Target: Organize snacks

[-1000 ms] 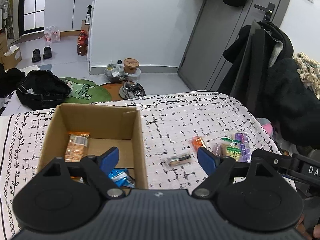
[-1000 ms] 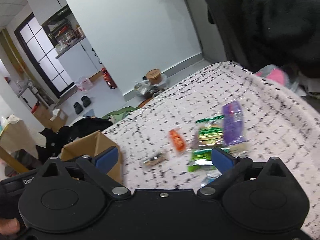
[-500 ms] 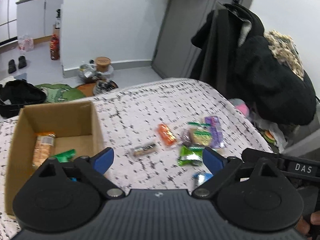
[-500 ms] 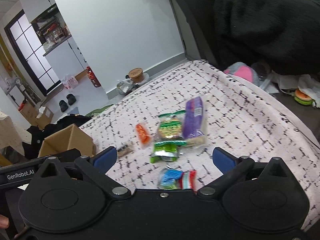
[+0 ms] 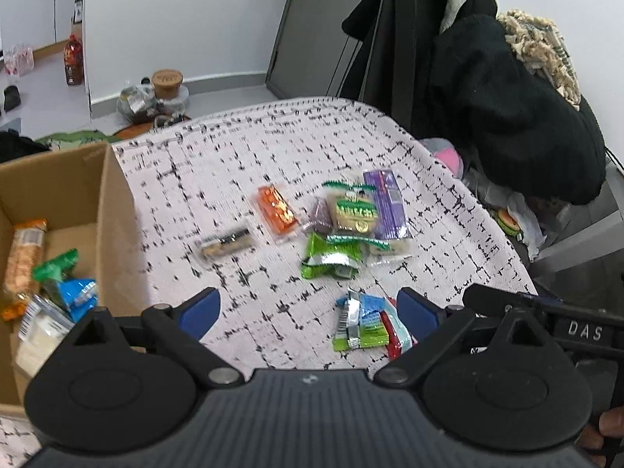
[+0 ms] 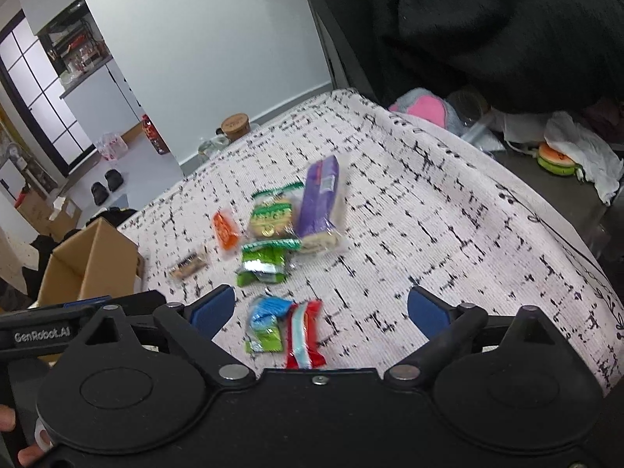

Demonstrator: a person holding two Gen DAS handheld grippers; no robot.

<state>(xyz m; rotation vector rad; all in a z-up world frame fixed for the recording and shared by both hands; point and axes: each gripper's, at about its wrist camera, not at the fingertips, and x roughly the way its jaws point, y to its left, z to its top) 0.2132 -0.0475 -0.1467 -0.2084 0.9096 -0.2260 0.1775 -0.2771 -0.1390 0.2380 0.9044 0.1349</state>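
Loose snacks lie on the patterned cloth: an orange packet (image 5: 275, 206) (image 6: 224, 230), a small brown bar (image 5: 224, 243), a green packet (image 5: 329, 259) (image 6: 261, 267), a green-gold biscuit pack (image 5: 353, 210) and a purple pack (image 5: 384, 202) (image 6: 318, 199). Nearest me is a clump of blue, green and red packets (image 5: 366, 327) (image 6: 269, 323). My left gripper (image 5: 308, 308) hovers open above the cloth, the clump by its right finger. My right gripper (image 6: 319, 306) is closing; the clump lies below and between its fingers, untouched. The cardboard box (image 5: 113, 210) on the left holds several snacks.
Dark coats (image 5: 507, 97) hang beyond the table's far right edge. A toy burger (image 6: 555, 158) and white paper lie on a lower surface at the right. A lidded jar (image 5: 167, 80) and a bottle stand on the floor behind the table.
Both grippers have swung right from the box toward the snack pile and sunk closer to the cloth. The left jaws have widened; the right jaws have narrowed a little.
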